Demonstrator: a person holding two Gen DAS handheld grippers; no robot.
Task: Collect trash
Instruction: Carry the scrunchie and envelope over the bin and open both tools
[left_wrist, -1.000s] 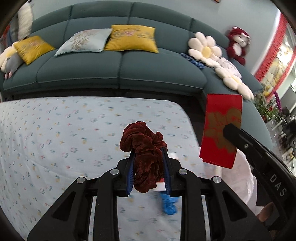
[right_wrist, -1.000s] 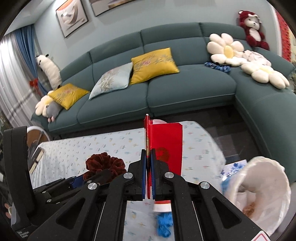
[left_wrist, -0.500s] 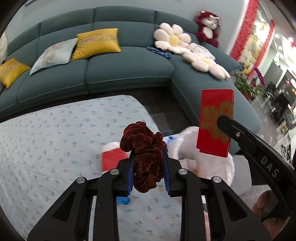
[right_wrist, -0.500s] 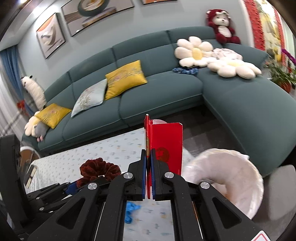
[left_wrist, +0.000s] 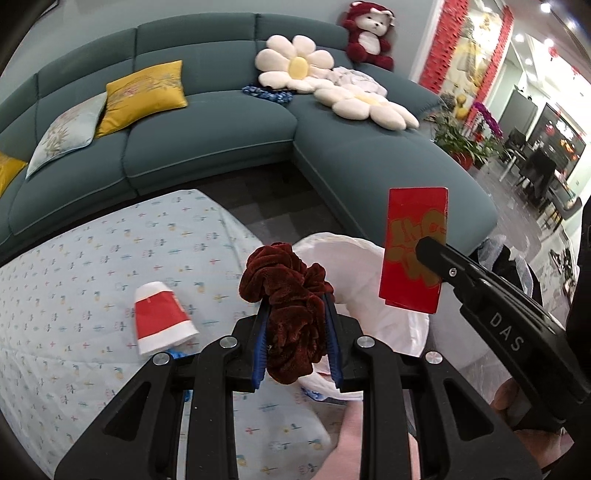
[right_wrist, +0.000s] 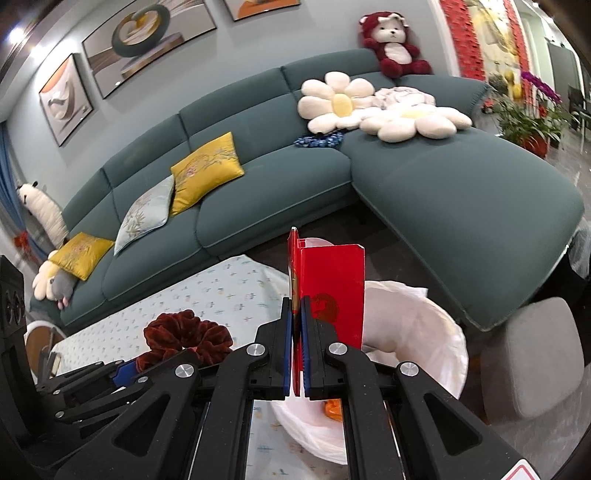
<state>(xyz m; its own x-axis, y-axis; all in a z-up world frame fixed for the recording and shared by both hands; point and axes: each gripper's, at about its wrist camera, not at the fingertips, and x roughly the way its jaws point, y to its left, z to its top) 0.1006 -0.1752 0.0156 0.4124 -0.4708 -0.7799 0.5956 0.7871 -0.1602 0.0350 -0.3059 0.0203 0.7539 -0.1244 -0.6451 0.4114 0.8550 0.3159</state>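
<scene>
Our left gripper (left_wrist: 297, 339) pinches the scrunchie (left_wrist: 291, 306); our right gripper (right_wrist: 297, 354) clamps the envelope (right_wrist: 332, 291). Both have shifted from the table (left_wrist: 92, 258) toward the bag (right_wrist: 417, 332).

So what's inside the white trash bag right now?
In the right wrist view, the white trash bag shows one orange scrap low inside. The right gripper and its red envelope cover much of the opening, so the rest is hidden.

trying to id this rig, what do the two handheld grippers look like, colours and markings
Both the left gripper and the right gripper are matte black plastic linkages with silver screw heads and blue finger pads. The right one carries white "DAS" lettering along its side.
</scene>
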